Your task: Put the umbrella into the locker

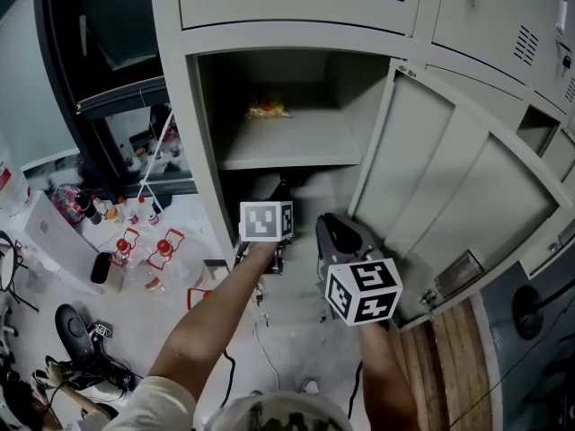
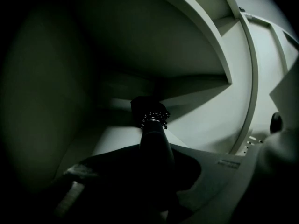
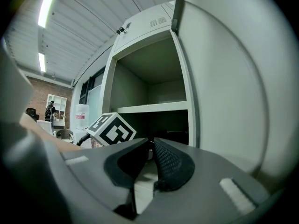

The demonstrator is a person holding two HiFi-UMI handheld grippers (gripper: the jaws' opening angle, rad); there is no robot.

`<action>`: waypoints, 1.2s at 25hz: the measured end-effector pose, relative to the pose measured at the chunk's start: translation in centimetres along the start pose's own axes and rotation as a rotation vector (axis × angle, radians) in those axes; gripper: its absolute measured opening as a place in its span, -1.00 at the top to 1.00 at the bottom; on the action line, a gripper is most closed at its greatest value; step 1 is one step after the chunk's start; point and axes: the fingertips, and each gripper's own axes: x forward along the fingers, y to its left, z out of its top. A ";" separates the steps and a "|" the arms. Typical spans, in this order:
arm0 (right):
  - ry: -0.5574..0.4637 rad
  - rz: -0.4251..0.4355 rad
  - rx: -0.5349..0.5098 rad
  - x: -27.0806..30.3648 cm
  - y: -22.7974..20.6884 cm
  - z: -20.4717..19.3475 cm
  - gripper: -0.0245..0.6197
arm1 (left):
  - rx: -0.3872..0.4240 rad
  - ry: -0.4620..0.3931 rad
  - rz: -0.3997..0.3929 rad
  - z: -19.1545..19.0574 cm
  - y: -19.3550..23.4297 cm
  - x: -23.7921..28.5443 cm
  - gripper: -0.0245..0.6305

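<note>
The dark folded umbrella (image 2: 154, 139) runs forward from my left gripper (image 2: 156, 181), which is shut on its near end. Its far end (image 2: 149, 112) reaches into the locker's dark lower compartment (image 2: 201, 120). In the head view the left gripper (image 1: 274, 200) sits under its marker cube (image 1: 266, 220) at the mouth of that compartment, below the shelf (image 1: 287, 142). My right gripper (image 1: 334, 227) hovers just to the right, beside the open door (image 1: 449, 187). Its jaws (image 3: 150, 143) are shut with nothing between them.
A small yellow packet (image 1: 268, 109) lies on the upper shelf. The open door hangs out to the right. Several bottles (image 1: 135, 241) and cables (image 1: 260, 339) clutter the floor at the left. Neighbouring lockers (image 1: 503, 25) are closed.
</note>
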 end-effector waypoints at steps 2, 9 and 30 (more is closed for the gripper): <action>0.003 0.002 0.002 0.2 0.1 -0.2 0.87 | 0.006 0.001 -0.001 0.0 0.0 0.0 0.79; 0.008 0.008 0.006 0.4 0.6 -0.4 0.87 | 0.058 0.010 0.002 -0.2 0.1 0.1 0.78; 0.011 -0.015 0.037 -0.9 1.3 -0.8 0.87 | 0.098 -0.096 -0.031 0.5 -0.9 -3.8 0.07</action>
